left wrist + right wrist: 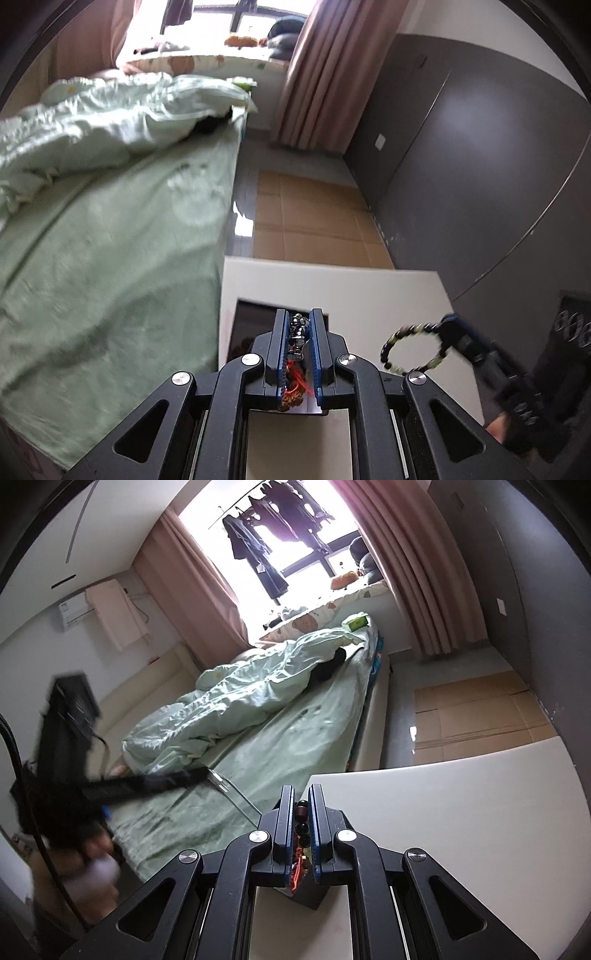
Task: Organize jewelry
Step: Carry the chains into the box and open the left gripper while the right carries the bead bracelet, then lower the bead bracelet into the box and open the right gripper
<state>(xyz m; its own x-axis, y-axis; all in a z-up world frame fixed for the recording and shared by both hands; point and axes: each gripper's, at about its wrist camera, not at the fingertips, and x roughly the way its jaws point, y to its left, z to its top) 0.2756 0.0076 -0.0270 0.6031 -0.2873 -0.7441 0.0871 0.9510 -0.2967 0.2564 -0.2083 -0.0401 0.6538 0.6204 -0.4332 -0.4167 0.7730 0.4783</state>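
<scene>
In the left wrist view my left gripper (299, 316) is shut on a silver metal chain piece (298, 338), with red thread and brown beads (293, 387) lower between the blue pads. It is held above a dark tray (249, 325) on the white table (388, 295). My right gripper (448, 326) shows at the right, shut on a beaded bracelet (413, 349) of dark and pale green beads hanging as a loop. In the right wrist view my right gripper (301, 790) is shut on dark round beads (302, 825). The left gripper (199, 773) shows blurred at the left.
A bed with green sheet (110, 258) and a rumpled quilt (240, 686) lies left of the table. Flat cardboard (314, 221) lies on the floor by a grey wall (480, 166). Pink curtains (406, 554) frame the window.
</scene>
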